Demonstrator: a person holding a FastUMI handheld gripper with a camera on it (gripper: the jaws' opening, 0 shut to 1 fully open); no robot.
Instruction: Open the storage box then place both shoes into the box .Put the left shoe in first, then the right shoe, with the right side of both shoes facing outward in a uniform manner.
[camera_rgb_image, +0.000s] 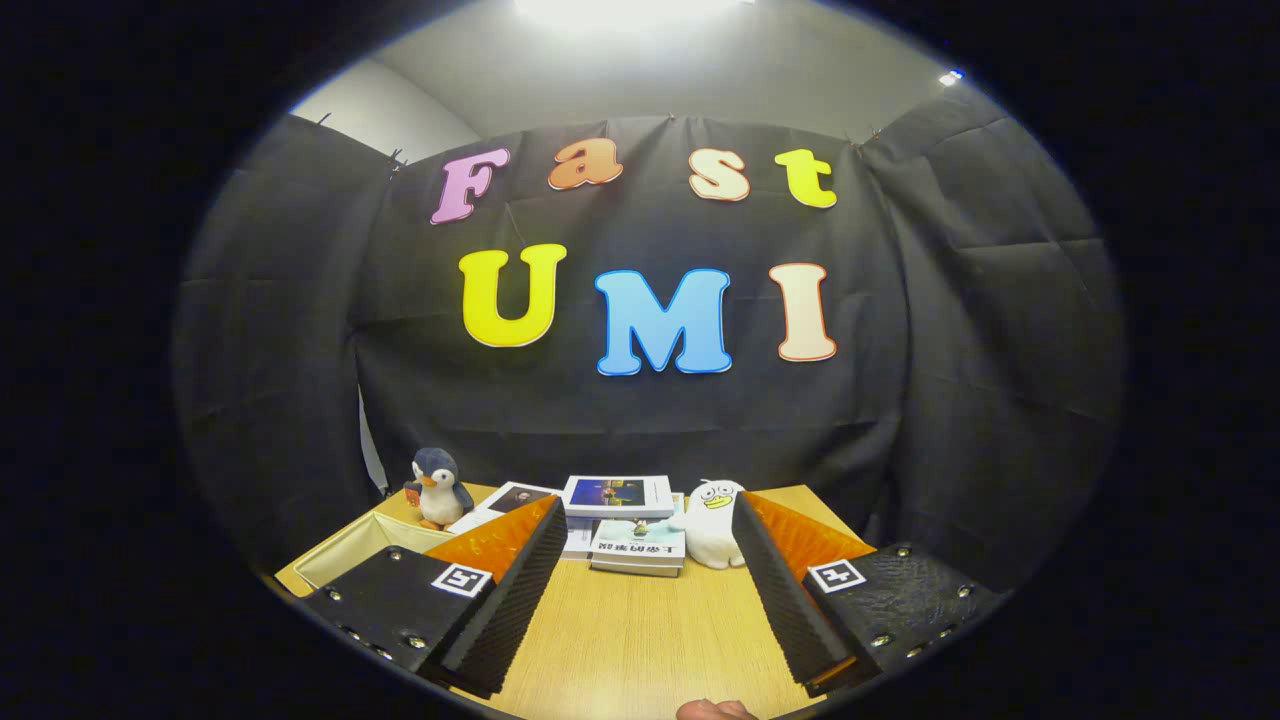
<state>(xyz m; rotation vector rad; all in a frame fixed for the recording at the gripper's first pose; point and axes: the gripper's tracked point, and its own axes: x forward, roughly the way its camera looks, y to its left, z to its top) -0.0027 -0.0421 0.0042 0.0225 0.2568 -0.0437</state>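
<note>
We see the storage box (345, 553), pale and open-topped, at the table's (640, 640) left edge, partly behind the left finger. Our gripper (645, 520) hovers with fingers spread wide, nothing between them. Just beyond the fingertips lie stacked books (625, 520), with a plush penguin (437, 487) beside the box and a white plush duck (712, 522) at the right.

Bare surface (640, 640) lies between the hand-held gripper (645, 520)'s spread fingers; beyond them, stacked books (625, 525), a duck plush (712, 522) and a penguin plush (438, 488) block the far edge.
</note>
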